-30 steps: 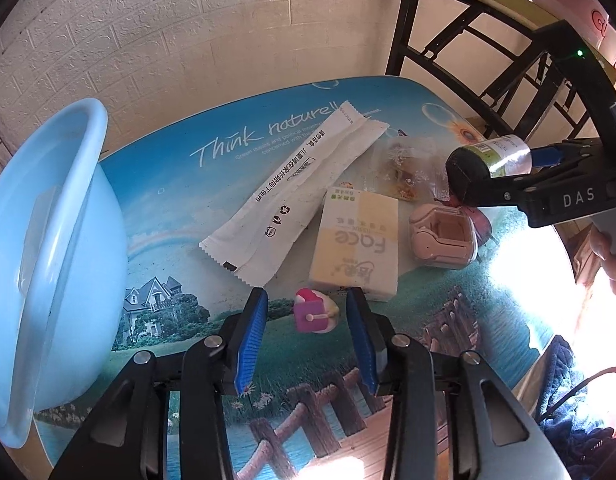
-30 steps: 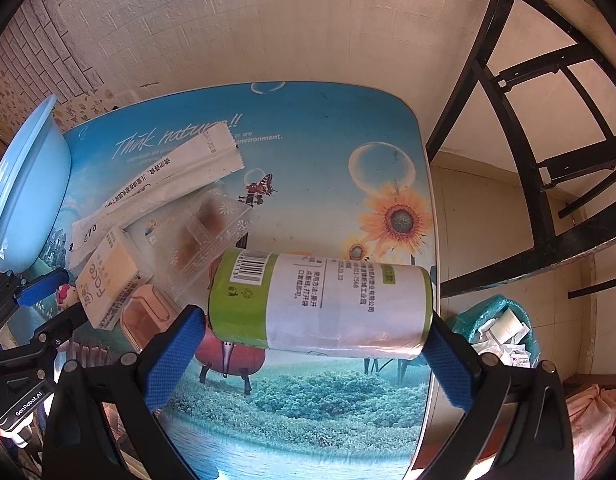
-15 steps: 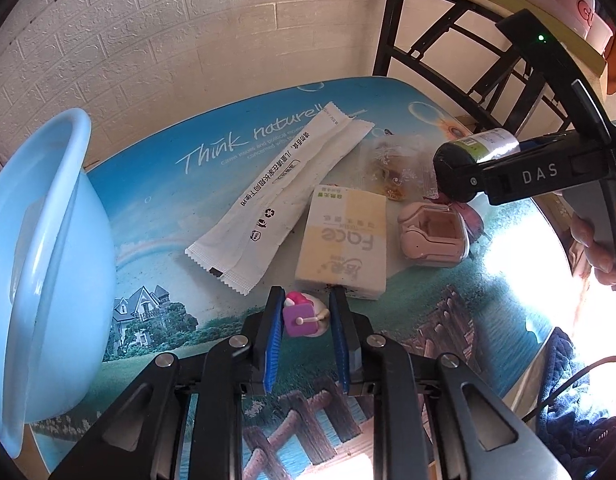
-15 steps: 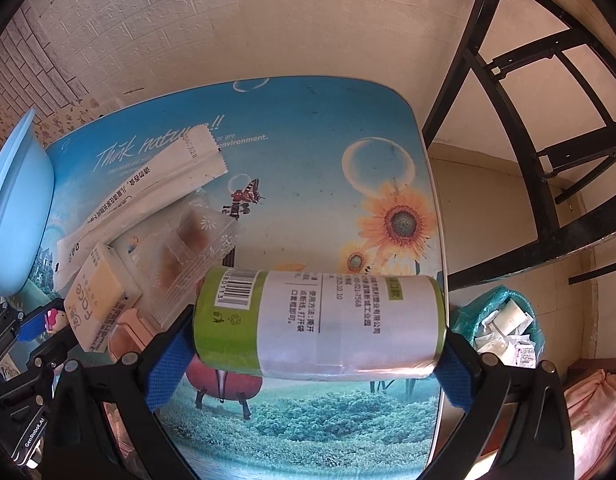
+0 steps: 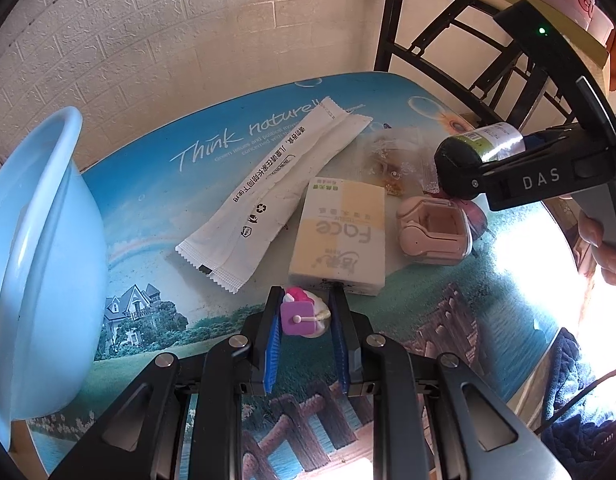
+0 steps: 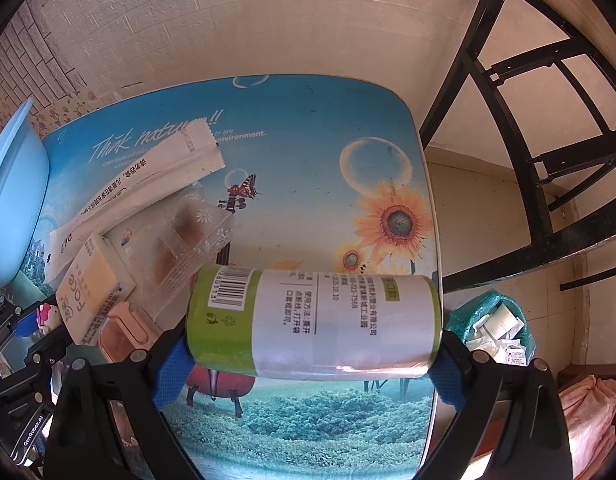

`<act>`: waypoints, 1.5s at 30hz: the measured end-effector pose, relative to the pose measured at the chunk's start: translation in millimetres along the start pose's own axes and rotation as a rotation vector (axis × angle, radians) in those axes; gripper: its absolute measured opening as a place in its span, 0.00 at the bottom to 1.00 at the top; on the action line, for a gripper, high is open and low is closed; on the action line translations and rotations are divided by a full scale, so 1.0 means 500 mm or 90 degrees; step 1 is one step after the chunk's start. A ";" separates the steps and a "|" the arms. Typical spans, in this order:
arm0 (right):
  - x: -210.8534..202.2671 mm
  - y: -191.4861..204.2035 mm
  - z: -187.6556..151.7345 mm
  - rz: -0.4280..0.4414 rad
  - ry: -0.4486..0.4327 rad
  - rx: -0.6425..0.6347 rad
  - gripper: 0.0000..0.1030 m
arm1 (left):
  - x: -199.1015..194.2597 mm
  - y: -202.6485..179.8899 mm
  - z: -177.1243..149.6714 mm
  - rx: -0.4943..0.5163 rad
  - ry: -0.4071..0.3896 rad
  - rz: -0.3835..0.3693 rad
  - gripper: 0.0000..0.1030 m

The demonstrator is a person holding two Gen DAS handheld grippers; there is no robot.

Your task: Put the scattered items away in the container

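Observation:
My left gripper (image 5: 305,322) is shut on a small pink and purple toy (image 5: 302,316) at the near part of the printed table (image 5: 156,208). My right gripper (image 6: 308,350) is shut on a green and white roll (image 6: 314,322), held end to end above the table; it also shows in the left wrist view (image 5: 478,150). The light blue basin (image 5: 32,264) stands at the left. On the table lie a long white sachet (image 5: 276,192), a yellow tissue pack (image 5: 340,236), a pink case (image 5: 434,232) and a clear snack packet (image 5: 392,156).
A brick wall (image 5: 188,40) is behind the table. A black metal chair frame (image 6: 528,120) stands at the right. A bin with white waste (image 6: 492,320) sits on the floor by the table's right edge.
My left gripper closed on the pink and purple toy. My right gripper has kept hold of the roll and shifted slightly.

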State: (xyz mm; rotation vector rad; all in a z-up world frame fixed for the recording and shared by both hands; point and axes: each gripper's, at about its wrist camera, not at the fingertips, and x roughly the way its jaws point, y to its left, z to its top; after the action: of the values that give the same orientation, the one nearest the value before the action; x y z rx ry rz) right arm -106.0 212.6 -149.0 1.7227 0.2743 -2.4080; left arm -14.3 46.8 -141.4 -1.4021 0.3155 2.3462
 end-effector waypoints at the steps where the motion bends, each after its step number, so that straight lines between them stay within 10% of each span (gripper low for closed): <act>1: 0.002 0.003 -0.003 -0.003 0.002 0.000 0.95 | -0.001 -0.003 0.000 0.003 -0.001 0.000 0.20; 45: -0.160 0.087 -0.060 0.050 -0.039 -0.060 0.93 | -0.141 0.034 0.052 -0.070 -0.026 0.024 0.20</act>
State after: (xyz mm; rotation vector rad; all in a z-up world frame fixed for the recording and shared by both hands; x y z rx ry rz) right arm -42.3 180.4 -85.1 1.5873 0.3004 -2.3484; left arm -12.6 26.5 -67.2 -1.4076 0.2070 2.4522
